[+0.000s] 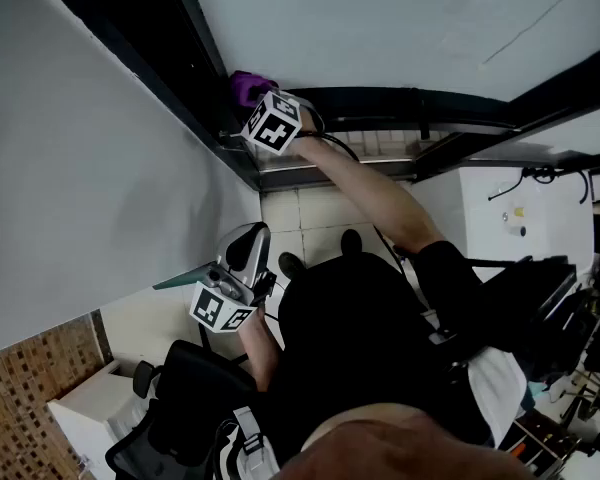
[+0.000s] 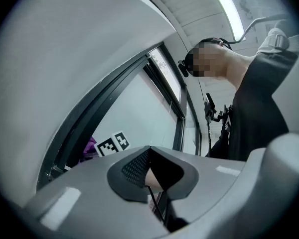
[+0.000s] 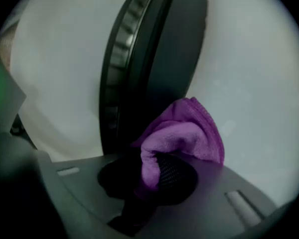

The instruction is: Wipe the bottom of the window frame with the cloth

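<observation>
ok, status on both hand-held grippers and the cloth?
Right hand-held gripper shut on crumpled purple microfibre cloth, up at the dark metal window frame. Left hand-held gripper shut, empty, held low. Nothing seen in the way.

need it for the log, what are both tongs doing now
Left tongs: closed, empty.
Right tongs: closed on the purple cloth, at the window frame.

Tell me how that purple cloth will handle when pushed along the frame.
Likely floppy: the cloth bunches and folds where the right gripper pinches it. Its fuzzy pile looks grippy, so it should drag rather than slip along the frame. Probably light; the loose bunch may fold over.
</observation>
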Demonstrator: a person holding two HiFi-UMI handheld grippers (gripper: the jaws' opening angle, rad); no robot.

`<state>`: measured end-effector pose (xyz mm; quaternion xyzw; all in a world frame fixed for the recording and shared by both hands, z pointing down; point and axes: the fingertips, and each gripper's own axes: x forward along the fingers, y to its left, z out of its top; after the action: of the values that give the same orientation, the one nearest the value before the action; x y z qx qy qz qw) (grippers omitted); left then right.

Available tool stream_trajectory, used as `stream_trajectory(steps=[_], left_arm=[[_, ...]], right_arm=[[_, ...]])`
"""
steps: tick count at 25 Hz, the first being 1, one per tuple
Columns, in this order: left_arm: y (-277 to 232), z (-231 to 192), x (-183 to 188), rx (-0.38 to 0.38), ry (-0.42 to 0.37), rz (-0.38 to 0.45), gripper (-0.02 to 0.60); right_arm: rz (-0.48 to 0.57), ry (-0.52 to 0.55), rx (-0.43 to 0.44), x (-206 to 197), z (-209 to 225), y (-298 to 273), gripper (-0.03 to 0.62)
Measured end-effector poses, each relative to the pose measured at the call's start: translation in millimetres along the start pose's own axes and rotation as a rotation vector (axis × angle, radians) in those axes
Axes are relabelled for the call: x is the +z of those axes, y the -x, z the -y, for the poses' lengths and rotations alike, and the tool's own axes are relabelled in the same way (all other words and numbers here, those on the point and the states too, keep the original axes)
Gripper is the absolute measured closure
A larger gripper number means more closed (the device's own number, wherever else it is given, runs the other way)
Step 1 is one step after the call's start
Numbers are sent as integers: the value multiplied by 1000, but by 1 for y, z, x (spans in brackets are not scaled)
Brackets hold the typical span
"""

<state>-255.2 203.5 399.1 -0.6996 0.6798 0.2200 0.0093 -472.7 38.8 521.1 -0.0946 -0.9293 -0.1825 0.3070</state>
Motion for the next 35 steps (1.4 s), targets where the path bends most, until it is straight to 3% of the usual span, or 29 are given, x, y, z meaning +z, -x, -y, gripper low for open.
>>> stream_trajectory(steps=[5,10,14,19,25,28,30,31,33,35], left_arm=[[8,0,-1,70,7,24,581],[-4,6,-11,43,6,3,581],[-24,20,-17,-7,12,-18,581],[-46,33,-28,-54,25,-35,581],[-51,46,-33,-61,30,-45,581],[-47,46,-31,-48,26,-43,581],[-40,43,-28,-31,22,-38,581],[-35,40,-27,-17,22,-35,581],[-24,33,-24,15,23,-28,581],[-15,28,-21,37,21,-20,581]], right_arm=[[-59,167,-37,-3,-8,-6,531],[-139,264,-67,-41,10,14,533],[-266,313,-145,-105,56,68,533],[-499,437,-251,-180,110,123,534],[-694,573,-317,-216,133,150,534],[-730,588,-315,-223,135,154,534],[-698,534,-292,-219,131,156,533],[-634,475,-267,-207,122,158,531],[-384,286,-164,-154,89,155,531],[-70,58,14,-84,46,140,531]])
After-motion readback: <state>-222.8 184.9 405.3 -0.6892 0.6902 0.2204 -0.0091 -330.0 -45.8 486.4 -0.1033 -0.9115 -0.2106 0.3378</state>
